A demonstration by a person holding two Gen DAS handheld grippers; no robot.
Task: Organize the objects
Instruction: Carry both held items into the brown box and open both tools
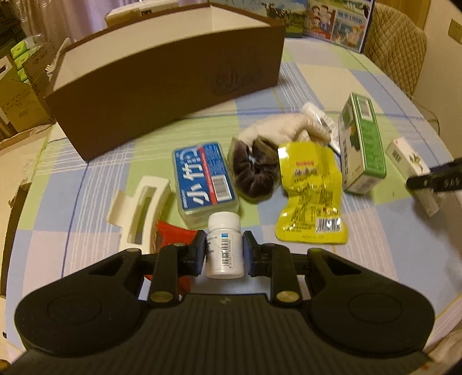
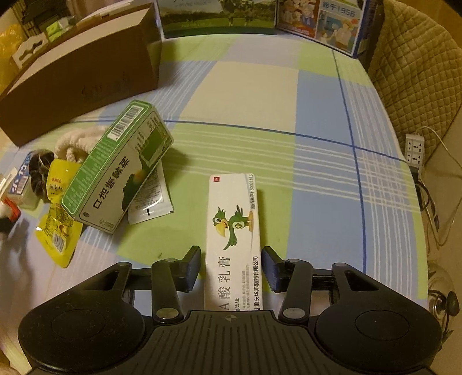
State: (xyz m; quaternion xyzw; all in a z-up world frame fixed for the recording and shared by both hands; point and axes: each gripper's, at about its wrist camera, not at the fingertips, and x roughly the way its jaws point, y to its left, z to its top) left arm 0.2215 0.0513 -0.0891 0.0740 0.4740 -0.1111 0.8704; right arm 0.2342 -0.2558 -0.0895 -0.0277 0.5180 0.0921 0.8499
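Note:
My left gripper [image 1: 224,253] is shut on a small white pill bottle [image 1: 224,245] lying on the checked tablecloth. My right gripper [image 2: 231,269] is open around a long white ointment box with a green bird [image 2: 232,239]; small gaps show at both pads. A brown open storage box [image 1: 161,83] stands at the back left and also shows in the right wrist view [image 2: 78,78]. The right gripper shows at the right edge of the left wrist view [image 1: 433,180], by the white box [image 1: 410,161].
On the table lie a blue soap box [image 1: 205,176], white hair clip [image 1: 141,202], dark scrunchie [image 1: 254,170], cream sock [image 1: 286,127], yellow snack pouch [image 1: 311,193], green medicine box [image 1: 361,144], a red item [image 1: 173,233] and a sachet [image 2: 150,196]. Printed cartons [image 2: 317,20] stand behind.

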